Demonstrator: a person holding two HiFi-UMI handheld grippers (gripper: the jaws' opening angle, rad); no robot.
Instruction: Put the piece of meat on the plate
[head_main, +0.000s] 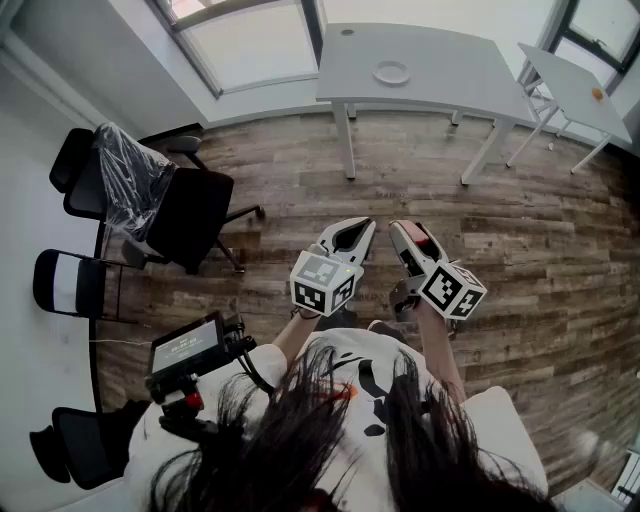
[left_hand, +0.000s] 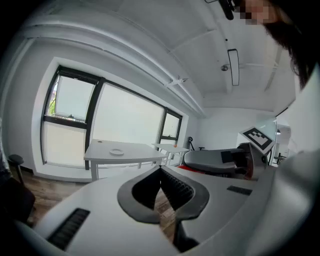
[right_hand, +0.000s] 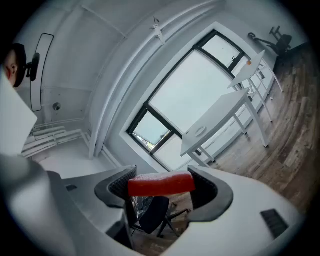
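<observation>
A red piece of meat (right_hand: 161, 184) spans the gap between the right gripper's (right_hand: 161, 187) pads, which are shut on its two ends. In the head view the right gripper (head_main: 408, 233) is held over the wood floor with the meat (head_main: 424, 243) showing red between its jaws. Beside it, the left gripper (head_main: 362, 228) has its jaw tips together and nothing in them, and its own view shows the left gripper (left_hand: 160, 171) shut. A white plate (head_main: 391, 72) lies on a grey table (head_main: 450, 80) well ahead of both grippers; the plate (right_hand: 200, 131) also shows in the right gripper view.
A black office chair (head_main: 170, 205) draped in clear plastic stands to the left, with more chairs (head_main: 70, 285) along the wall. A second table (head_main: 575, 85) at the far right carries a small orange object (head_main: 597, 94). Wood floor lies between me and the tables.
</observation>
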